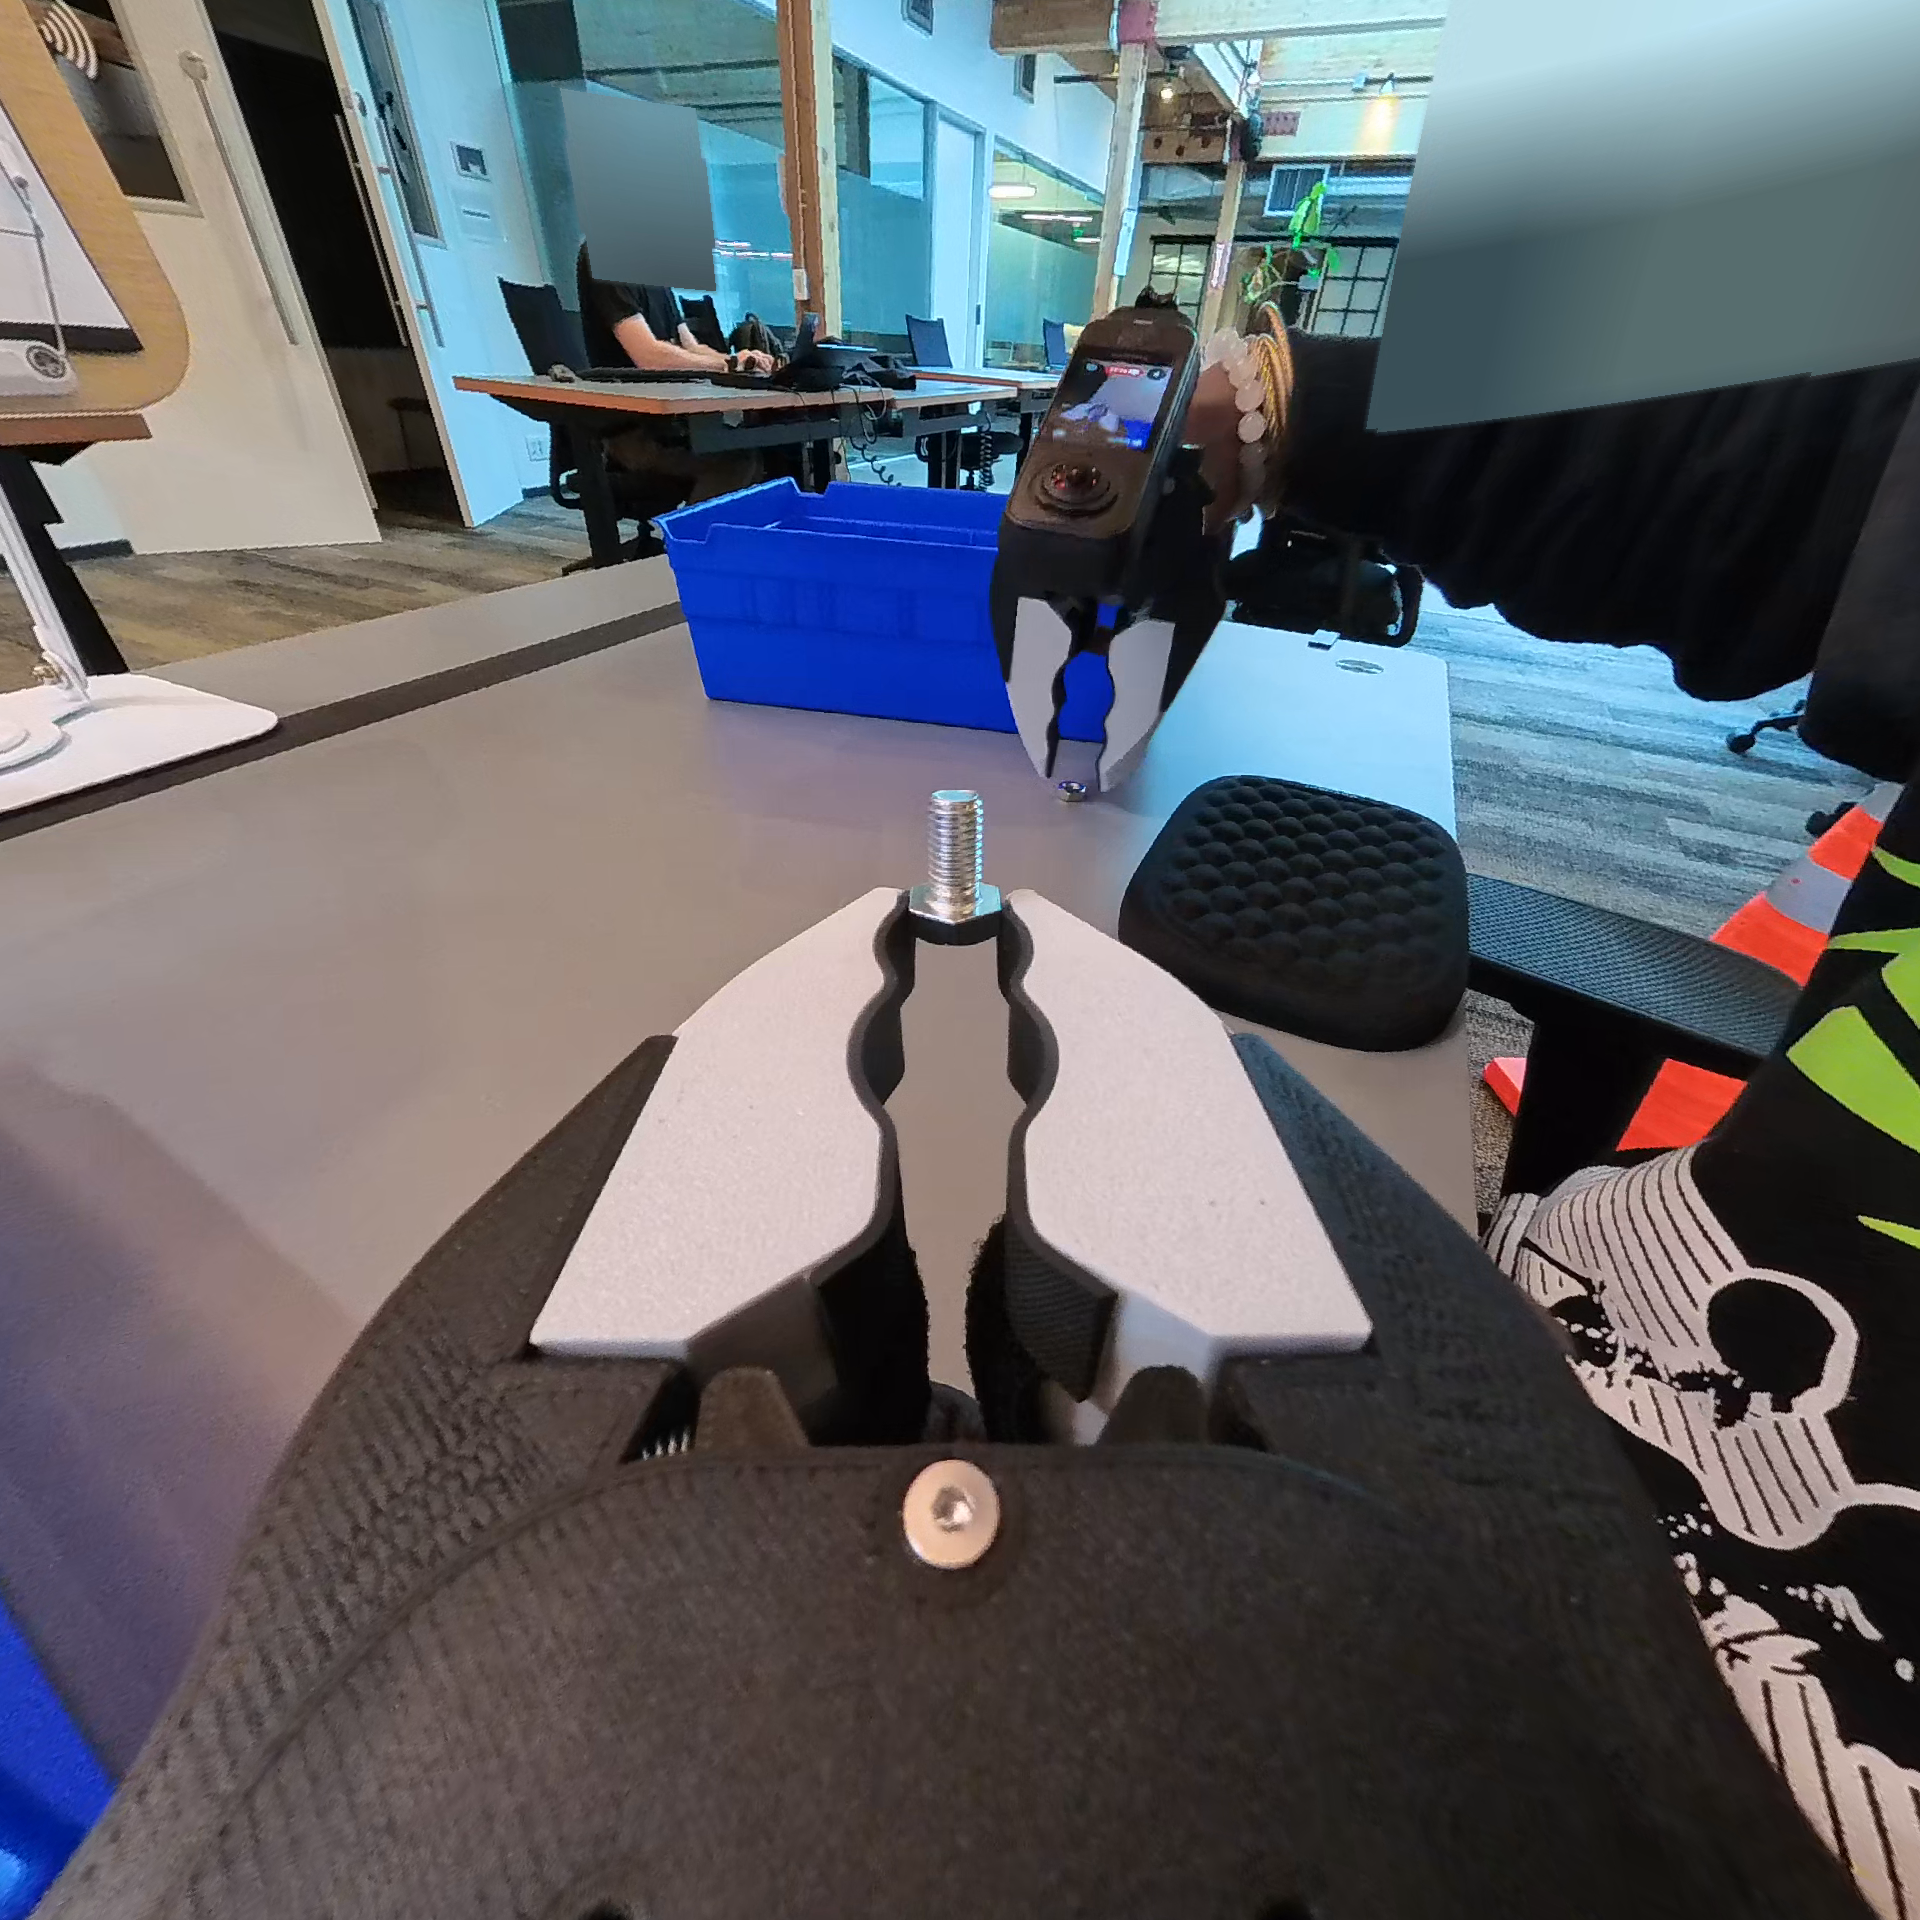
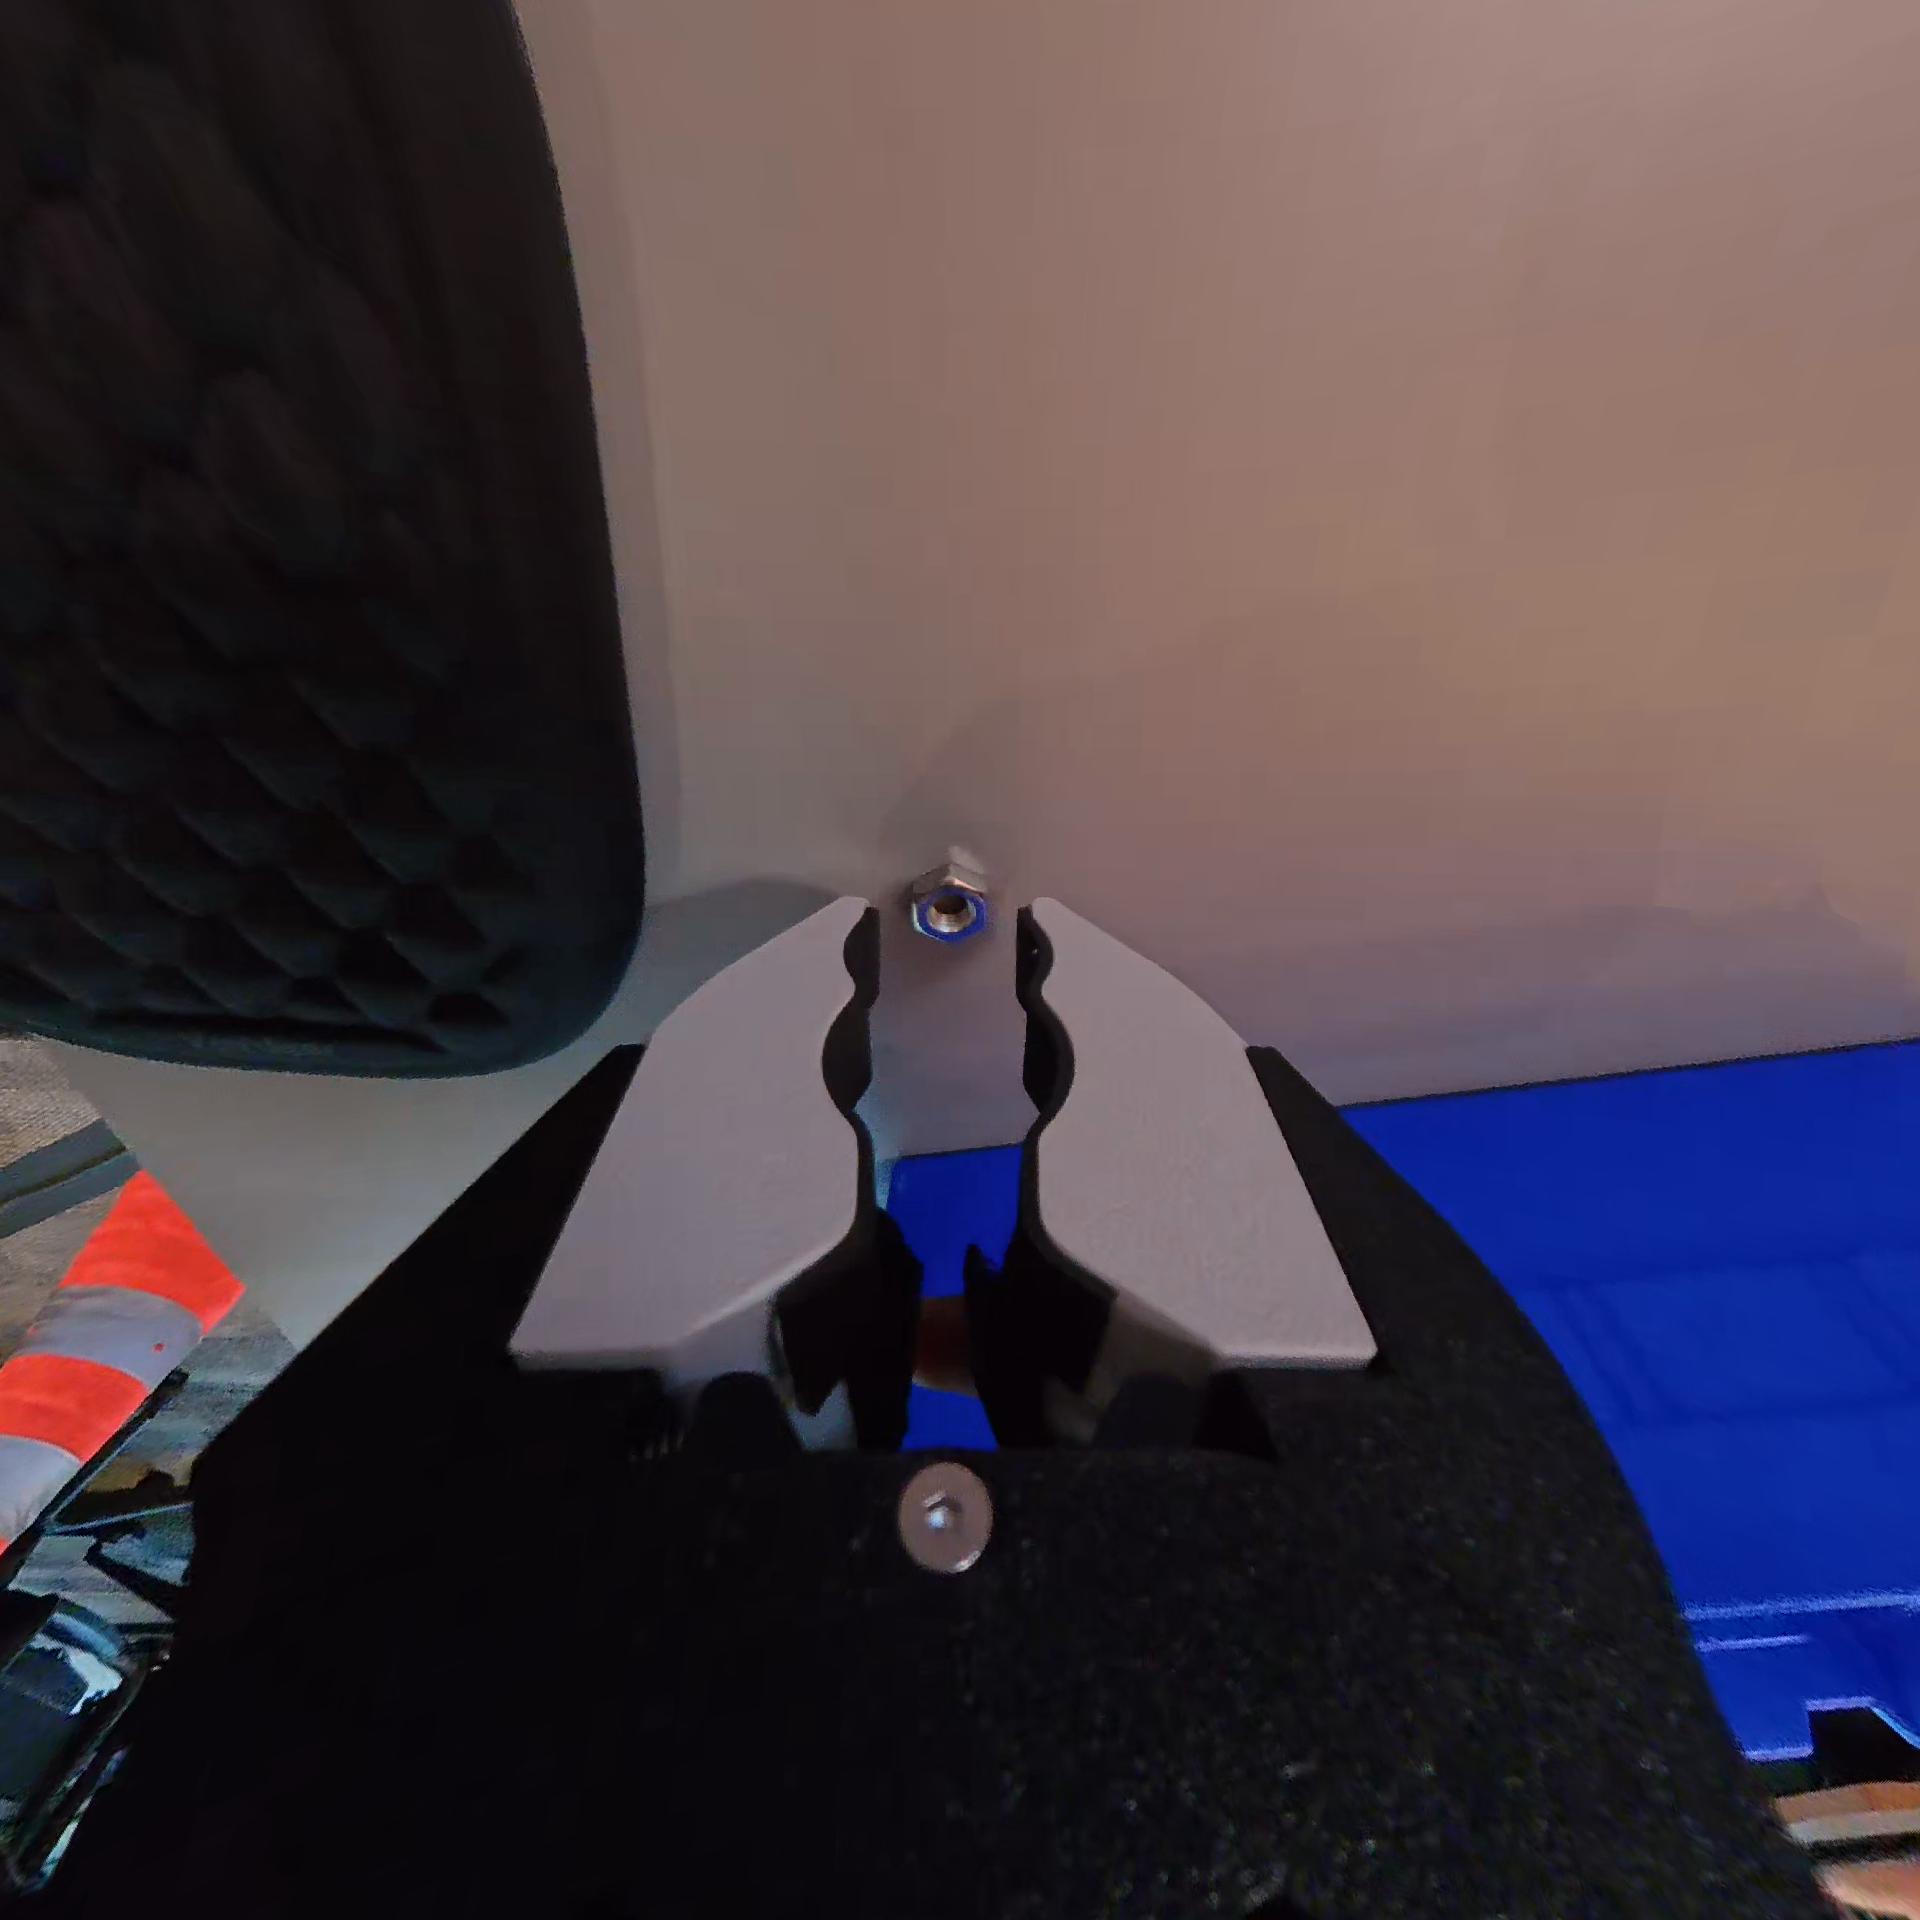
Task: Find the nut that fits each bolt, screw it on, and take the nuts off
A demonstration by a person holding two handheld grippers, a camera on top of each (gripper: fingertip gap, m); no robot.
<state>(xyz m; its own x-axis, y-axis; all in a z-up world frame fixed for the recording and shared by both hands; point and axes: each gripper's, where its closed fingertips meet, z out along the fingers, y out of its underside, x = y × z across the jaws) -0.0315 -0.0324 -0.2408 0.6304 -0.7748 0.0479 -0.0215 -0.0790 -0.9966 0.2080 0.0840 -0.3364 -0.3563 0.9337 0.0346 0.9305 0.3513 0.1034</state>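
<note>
One bolt (image 1: 956, 862) and one nut (image 2: 948, 907) are in view. The left tool (image 1: 954, 914) pinches the bolt by its hexagonal head, which sits between the two grey fingertips; the threaded shaft stands upright above them, bare of any nut. The tool holds it over the middle of the grey desk (image 1: 436, 831).

The single nut lies flat on the desk, farther in from the near edge and towards the right edge, its hole facing up with a blue ring visible inside it. The right tool (image 2: 948, 914) points down at it with its two fingers spread; the nut sits just at the gap between the tips, and neither finger is seen pressing on it. In the left wrist view the same tool (image 1: 1075, 774) hangs tip-down over the nut (image 1: 1070, 794), with a small screen on its back and a person's hand (image 1: 1236, 426) behind it wearing a beaded bracelet.

One blue bin (image 1: 831, 603) stands behind the nut, nearer the far edge of the desk. One black textured pad (image 1: 1299, 914) lies at the right edge, beside the nut. One orange and grey cone (image 1: 1787, 894) stands on the floor beyond that edge. One person (image 1: 644, 332) sits at another desk in the background.
</note>
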